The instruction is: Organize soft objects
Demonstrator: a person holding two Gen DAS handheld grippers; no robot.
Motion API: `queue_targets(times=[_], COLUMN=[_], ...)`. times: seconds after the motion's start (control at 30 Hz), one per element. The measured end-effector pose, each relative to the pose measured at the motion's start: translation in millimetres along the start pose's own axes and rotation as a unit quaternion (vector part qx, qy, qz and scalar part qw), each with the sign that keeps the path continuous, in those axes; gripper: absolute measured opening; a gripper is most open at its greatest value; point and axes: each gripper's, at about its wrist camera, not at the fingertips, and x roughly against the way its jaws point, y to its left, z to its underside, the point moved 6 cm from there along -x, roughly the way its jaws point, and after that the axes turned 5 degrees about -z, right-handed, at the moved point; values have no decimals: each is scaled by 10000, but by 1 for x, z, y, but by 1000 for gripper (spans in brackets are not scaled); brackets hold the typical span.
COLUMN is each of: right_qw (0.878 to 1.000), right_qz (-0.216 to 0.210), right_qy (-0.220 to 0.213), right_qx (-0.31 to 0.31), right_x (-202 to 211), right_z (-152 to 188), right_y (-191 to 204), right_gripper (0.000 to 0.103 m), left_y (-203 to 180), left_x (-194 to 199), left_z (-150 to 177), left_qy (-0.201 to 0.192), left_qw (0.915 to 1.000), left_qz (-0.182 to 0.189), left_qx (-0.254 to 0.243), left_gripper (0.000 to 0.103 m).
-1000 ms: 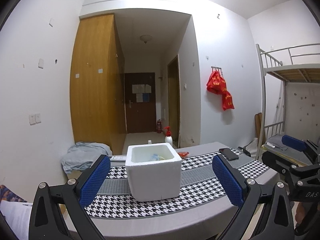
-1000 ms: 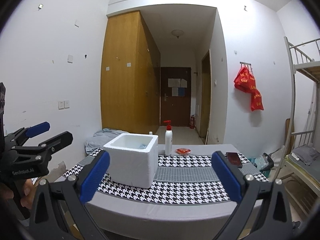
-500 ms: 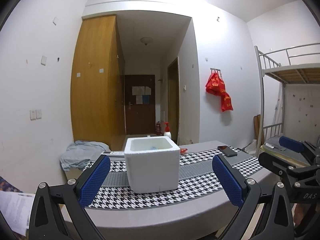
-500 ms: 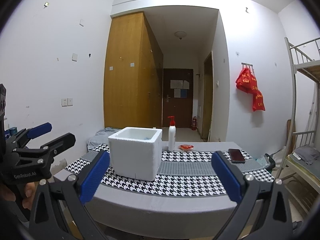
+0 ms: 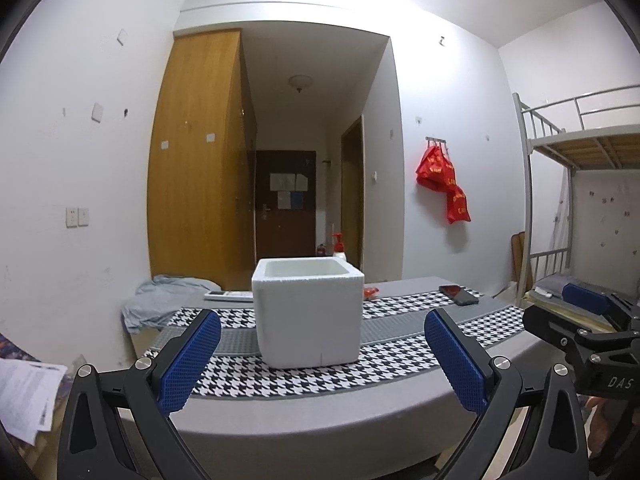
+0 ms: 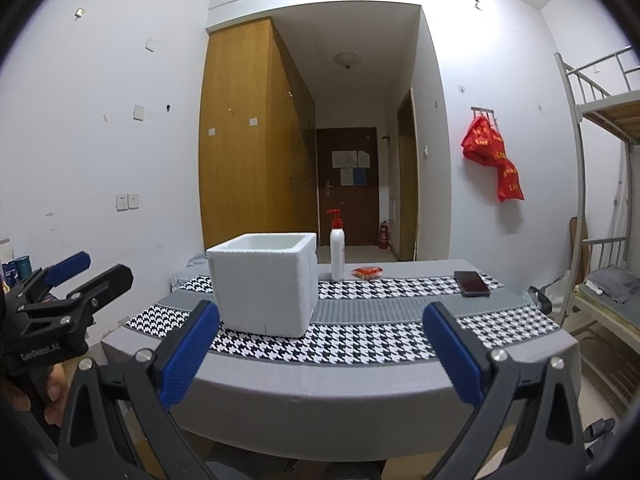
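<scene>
- Left gripper: jaws spread wide, nothing between the blue pads, bottom of the left wrist frame, in front of the table edge. Also visible at left edge of the right wrist frame, body lettering reads roughly "GenRobot.AI"; a hand wraps its grip.
- Right gripper: jaws also wide apart, empty, low in the right wrist frame. Seen at right edge of the left wrist frame; "DAS" readable on its black body.
- White foam box: open top, upright, centre of the left wrist frame, sitting on the houndstooth table runner. Contents can't be seen from this angle.
- Grey table carries the runner; the runner has a grey ribbed band down its middle.
- White pump bottle with red pump: upright just beside the box's far right corner. No readable label.
- Small red packet: flat on the table right of the bottle; print too small to read.
- Dark smartphone: lying on the runner, right of centre, well apart from the box.
- Grey-blue cloth: crumpled heap at the table's far left end, left of centre in the left wrist frame. White remote-like item between it and the box.
- Red bags hang on wall hooks, upper right; yellow print, not legible.
- Bunk bed at right edge.
- Printed papers lower left, text unreadable.
</scene>
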Motion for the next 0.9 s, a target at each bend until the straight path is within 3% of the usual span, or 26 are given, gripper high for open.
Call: queue_targets(times=[0.53,0.9], right_qw=[9999,9999], right_qz=[-67,-69], right_qy=[59,111], right_qx=[-52,4], right_x=[5,7], right_z=[13,15], right_y=[1,5], right_gripper=[103,103], left_y=[2,4], left_x=[4,4], left_z=[18,19], left_qy=[286,307], left_qw=[9993,9994], left_qz=[197,137], left_qx=[140,117], left_gripper=[102,102])
